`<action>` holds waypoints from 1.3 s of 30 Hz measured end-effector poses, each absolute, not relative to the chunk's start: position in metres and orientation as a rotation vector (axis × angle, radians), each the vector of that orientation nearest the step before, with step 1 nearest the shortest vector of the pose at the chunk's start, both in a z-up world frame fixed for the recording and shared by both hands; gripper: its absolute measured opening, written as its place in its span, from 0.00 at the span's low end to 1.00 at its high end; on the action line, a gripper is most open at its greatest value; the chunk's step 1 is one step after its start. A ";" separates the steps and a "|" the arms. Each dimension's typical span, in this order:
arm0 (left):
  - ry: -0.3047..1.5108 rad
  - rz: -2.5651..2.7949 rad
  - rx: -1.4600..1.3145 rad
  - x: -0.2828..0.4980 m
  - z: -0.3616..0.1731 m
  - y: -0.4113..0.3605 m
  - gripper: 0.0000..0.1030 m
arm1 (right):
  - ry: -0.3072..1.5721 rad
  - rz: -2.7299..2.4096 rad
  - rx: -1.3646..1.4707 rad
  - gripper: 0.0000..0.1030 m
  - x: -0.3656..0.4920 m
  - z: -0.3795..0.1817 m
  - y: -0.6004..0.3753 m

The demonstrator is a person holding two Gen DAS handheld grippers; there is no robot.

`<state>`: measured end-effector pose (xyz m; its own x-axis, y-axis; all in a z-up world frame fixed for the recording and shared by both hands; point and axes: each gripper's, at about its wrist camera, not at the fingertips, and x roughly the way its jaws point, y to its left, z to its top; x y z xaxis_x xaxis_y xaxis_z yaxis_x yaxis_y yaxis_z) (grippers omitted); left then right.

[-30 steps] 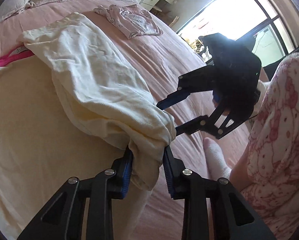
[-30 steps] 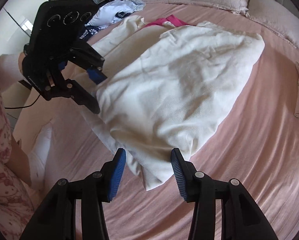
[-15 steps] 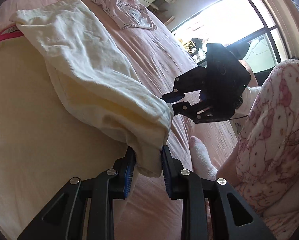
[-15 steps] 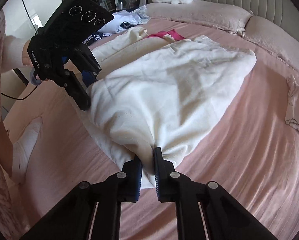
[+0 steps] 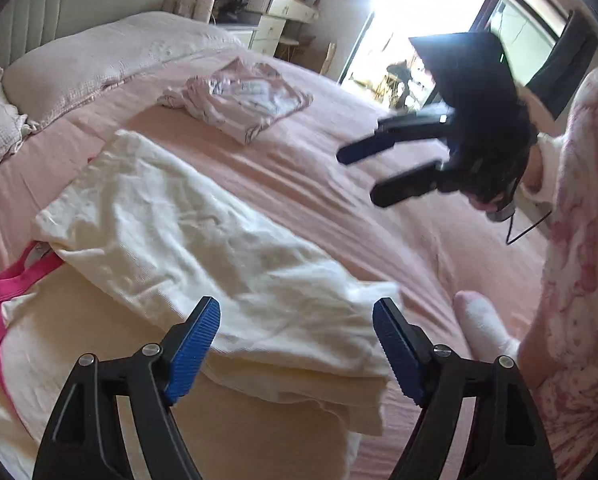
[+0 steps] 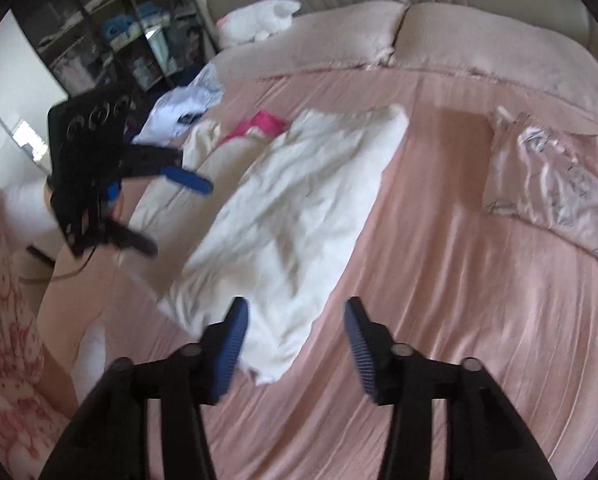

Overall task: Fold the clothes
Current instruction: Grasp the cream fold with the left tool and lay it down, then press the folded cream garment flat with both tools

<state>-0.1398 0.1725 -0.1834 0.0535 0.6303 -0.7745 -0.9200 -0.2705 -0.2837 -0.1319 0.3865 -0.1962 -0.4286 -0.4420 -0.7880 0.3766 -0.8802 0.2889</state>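
Pink bedding (image 6: 439, 280) fills both views, with pillows (image 6: 379, 36) across the top and a folded pink-print top (image 6: 551, 188) at the right of the right wrist view. At centre lies the cream garment (image 6: 299, 208), its upper layer folded back over a pink-trimmed lower part (image 5: 99, 344). Both claws are apart and opening with nothing clamped: the left gripper (image 5: 297, 344) hangs over the fold's near edge at the bottom of its view, and the right gripper (image 6: 297, 344) has only the lower corner of the cloth showing past its left pad.

The fold looks freshly laid and loose — its surface is rumpled and the near edge sits uneven over the layer below. A pad (image 6: 231, 344) close to that corner could snag it on lifting away and drag the fold open. The next crease, taken without smoothing, would likely set the wrinkles and skew the stack. A socked foot (image 5: 483, 332) at lower right is near the edge — a shift there could tug the sheet.
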 end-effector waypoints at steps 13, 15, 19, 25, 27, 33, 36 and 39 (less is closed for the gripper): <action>0.333 1.646 -1.060 -0.156 -0.189 0.102 0.76 | 0.032 -2.300 1.332 0.54 -0.136 -0.233 0.365; 0.327 1.667 -0.969 -0.165 -0.181 0.121 0.76 | 0.004 -2.304 1.269 0.54 -0.143 -0.224 0.351; 0.463 1.642 -0.942 -0.179 -0.201 0.156 0.76 | -0.074 -2.402 1.211 0.54 -0.195 -0.245 0.323; 0.576 1.606 -1.006 -0.188 -0.227 0.113 0.76 | 0.408 -2.189 1.223 0.54 -0.220 -0.262 0.307; 0.551 1.630 -1.011 -0.198 -0.212 0.103 0.76 | 0.470 -2.114 1.176 0.54 -0.211 -0.252 0.313; 0.577 1.618 -0.909 -0.240 -0.194 0.149 0.76 | 0.454 -2.009 0.999 0.54 -0.230 -0.228 0.279; 0.748 1.514 -1.013 -0.255 -0.236 0.169 0.76 | 0.564 -1.936 1.070 0.54 -0.244 -0.261 0.276; 0.755 1.510 -0.938 -0.259 -0.225 0.145 0.76 | 0.541 -1.942 1.093 0.52 -0.244 -0.261 0.298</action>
